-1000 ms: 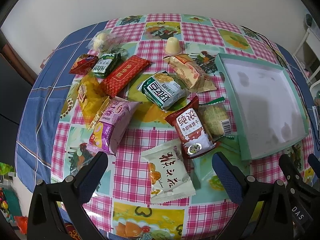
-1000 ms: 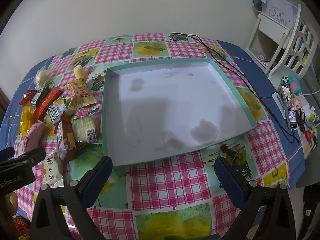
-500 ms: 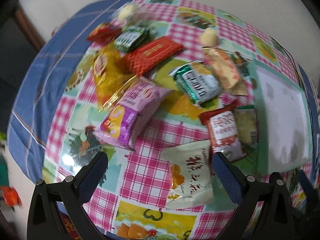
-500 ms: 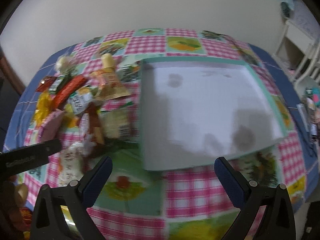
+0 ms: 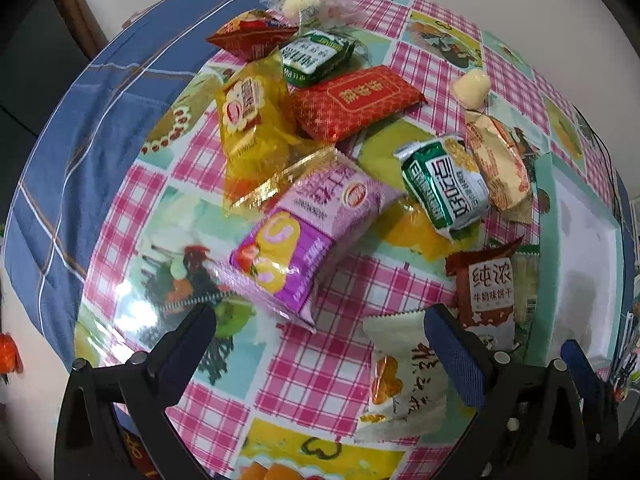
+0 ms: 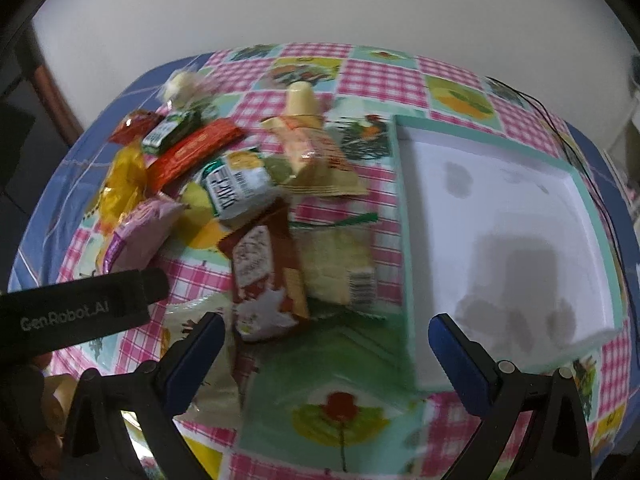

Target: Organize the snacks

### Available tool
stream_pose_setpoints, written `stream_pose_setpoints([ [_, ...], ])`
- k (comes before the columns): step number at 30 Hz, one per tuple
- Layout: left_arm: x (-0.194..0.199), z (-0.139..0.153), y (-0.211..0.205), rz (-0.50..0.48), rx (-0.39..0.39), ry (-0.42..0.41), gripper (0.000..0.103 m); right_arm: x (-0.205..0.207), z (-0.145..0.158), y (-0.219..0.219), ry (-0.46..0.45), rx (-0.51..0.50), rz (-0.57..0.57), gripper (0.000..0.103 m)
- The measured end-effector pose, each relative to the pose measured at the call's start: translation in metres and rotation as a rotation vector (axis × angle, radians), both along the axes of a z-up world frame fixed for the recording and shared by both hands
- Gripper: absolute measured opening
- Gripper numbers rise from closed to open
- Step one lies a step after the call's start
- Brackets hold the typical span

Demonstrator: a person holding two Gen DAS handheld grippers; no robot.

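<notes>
Several snack packets lie on a checked tablecloth. In the left wrist view my left gripper (image 5: 320, 344) is open and empty, just short of a pink-purple packet (image 5: 308, 232). A white packet (image 5: 404, 380) lies by its right finger, with a brown biscuit packet (image 5: 486, 292) beyond. A yellow packet (image 5: 256, 120), a red packet (image 5: 356, 102) and a green-white packet (image 5: 444, 184) lie farther off. In the right wrist view my right gripper (image 6: 324, 348) is open and empty, above the brown biscuit packet (image 6: 264, 280) and a cracker packet (image 6: 340, 260). The empty teal-rimmed white tray (image 6: 404, 240) lies to the right.
A pale jelly cup (image 6: 300, 98) and a clear bag of sweets (image 6: 180, 84) sit at the far side. A black cable (image 6: 560, 132) runs past the tray's far right. The left gripper's body (image 6: 80, 308) crosses the lower left of the right wrist view. Blue cloth hangs over the table's left edge (image 5: 80, 140).
Both grippers have swung left and closer to the snack pile. The tray has slid to the right of both views. Both stay open and empty.
</notes>
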State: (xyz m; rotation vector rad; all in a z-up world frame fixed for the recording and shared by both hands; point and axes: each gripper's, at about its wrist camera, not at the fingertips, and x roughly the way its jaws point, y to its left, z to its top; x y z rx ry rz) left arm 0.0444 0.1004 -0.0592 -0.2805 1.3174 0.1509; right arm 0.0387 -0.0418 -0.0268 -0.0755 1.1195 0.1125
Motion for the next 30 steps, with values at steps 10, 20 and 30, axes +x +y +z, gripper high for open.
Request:
stream_pose_setpoints([
  [10,0.036,0.0,0.024,-0.051,0.073,-0.026,0.098,0.014,-0.012,0.022,0.029,-0.03,0.063,0.087],
  [20,0.073,-0.015,0.009,-0.156,0.108,-0.012,0.059,0.02,-0.016,0.034,0.024,-0.042,0.125,0.049],
  [30,0.07,-0.024,-0.017,-0.189,0.069,-0.008,0.04,0.019,-0.011,0.02,0.044,0.043,0.105,0.035],
])
